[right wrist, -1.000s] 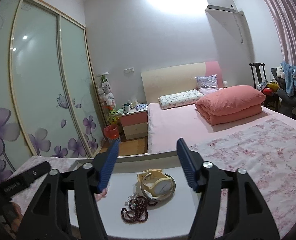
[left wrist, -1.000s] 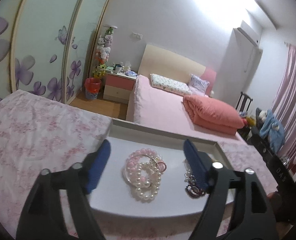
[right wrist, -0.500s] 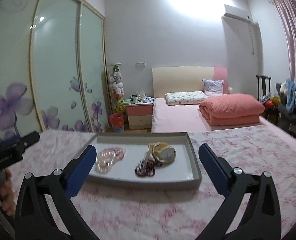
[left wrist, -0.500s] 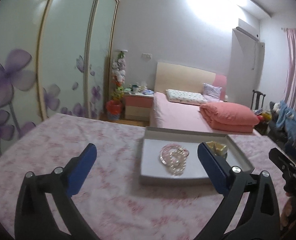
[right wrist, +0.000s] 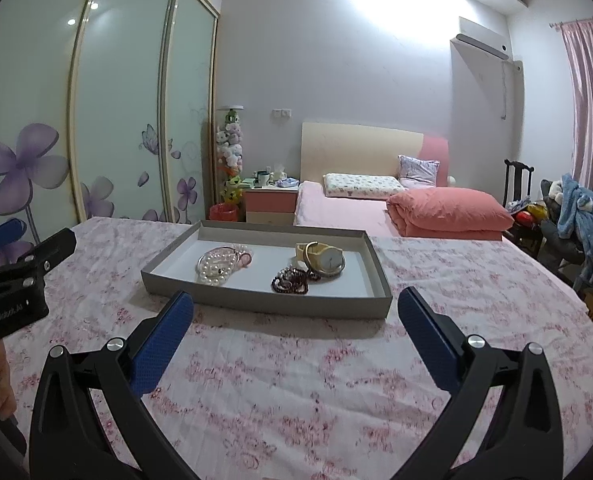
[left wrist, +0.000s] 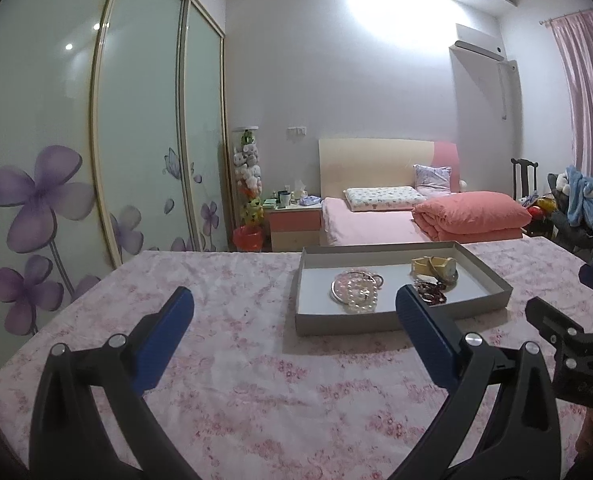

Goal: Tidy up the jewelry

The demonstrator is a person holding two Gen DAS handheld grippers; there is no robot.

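Nearest: left hand-held gripper (left wrist: 294, 306) and right hand-held gripper (right wrist: 295, 306), both spread wide over the cloth with nothing between the blue textured pads (right wrist: 164, 344), having just finished opening up. Matte black plastic arms with small silver bolts. Underneath, a surface (right wrist: 296, 380) draped in a soft, slightly wrinkled pink floral cloth. Further out, sitting flat on that cloth, a shallow grey cardboard tray (right wrist: 264, 304) with a white floor, rectangular, low walls. Inside: a coil of glossy pearl bracelets (right wrist: 216, 266) toward the left, tangled with a thin pink band; a heap of dark red beads (right wrist: 290, 282) in the middle; a cream-strapped watch (right wrist: 324, 260) with a round white face just behind, touching the beads. Way back, a pink bed (right wrist: 344, 208) with a folded salmon quilt (right wrist: 448, 212).
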